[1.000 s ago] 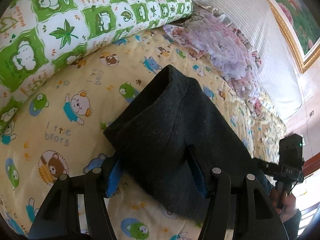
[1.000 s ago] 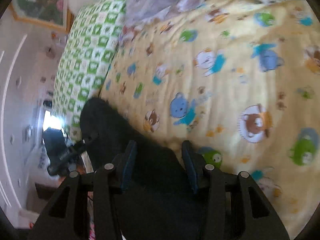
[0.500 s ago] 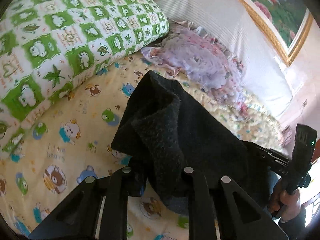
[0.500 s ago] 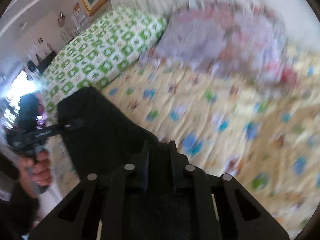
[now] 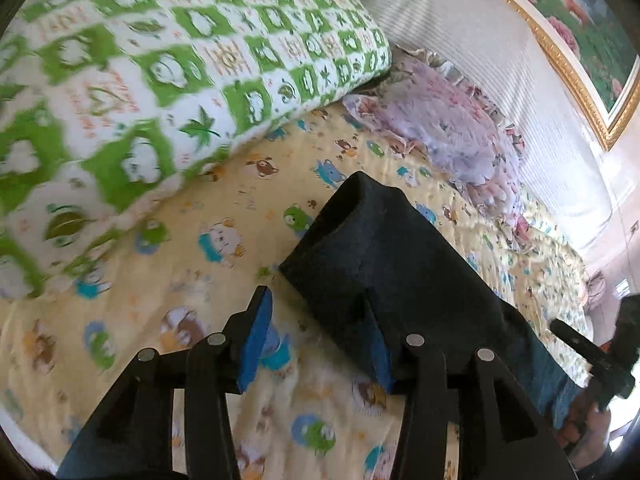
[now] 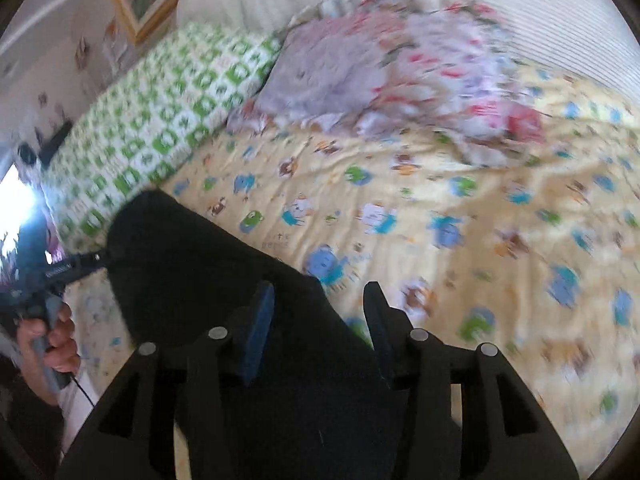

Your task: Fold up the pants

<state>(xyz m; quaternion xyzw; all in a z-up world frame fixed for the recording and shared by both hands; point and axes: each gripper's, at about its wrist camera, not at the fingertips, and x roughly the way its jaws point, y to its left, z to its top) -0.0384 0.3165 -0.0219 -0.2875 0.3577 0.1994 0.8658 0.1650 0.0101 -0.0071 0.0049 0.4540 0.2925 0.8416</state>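
The dark folded pants lie on the yellow bear-print bedsheet. My left gripper is open; its right finger touches the pants' near edge, its left finger over bare sheet. In the right wrist view the pants lie below and left of my right gripper, which is open with the cloth's edge between and under its fingers. Each view shows the other gripper in a hand at the far end of the pants.
A green-and-white checked pillow lies left of the pants. A crumpled lilac floral cloth lies beyond them. A white striped headboard and a gold-framed picture stand behind. The sheet stretches right in the right wrist view.
Both grippers were shut on the pants half a second ago, holding them lifted and bunched. Now both are open and the pants lie flatter on the sheet.
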